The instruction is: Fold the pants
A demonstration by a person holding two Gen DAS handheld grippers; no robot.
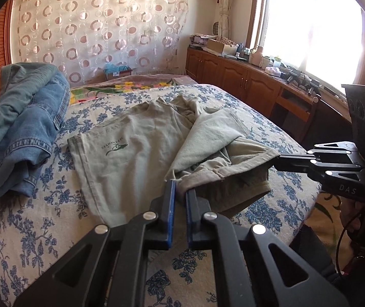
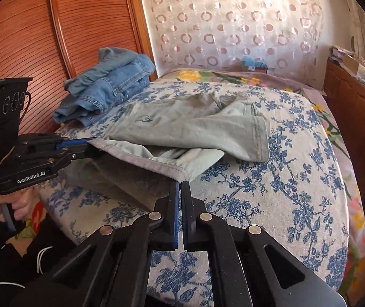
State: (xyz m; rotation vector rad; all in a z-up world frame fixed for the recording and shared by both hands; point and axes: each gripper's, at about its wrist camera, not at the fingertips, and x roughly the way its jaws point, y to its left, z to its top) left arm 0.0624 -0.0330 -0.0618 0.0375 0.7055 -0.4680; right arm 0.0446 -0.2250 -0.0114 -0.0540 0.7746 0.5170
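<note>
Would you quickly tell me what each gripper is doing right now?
Left gripper: shut on the hem of the pale green pants.
Right gripper: shut on the same hem, at its other end.

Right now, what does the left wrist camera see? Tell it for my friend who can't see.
Two black grippers, the left gripper and the right gripper, each pinch the hem of pale green pants and hold it above a blue-flowered bedspread. Folded blue jeans sit on the left.
</note>
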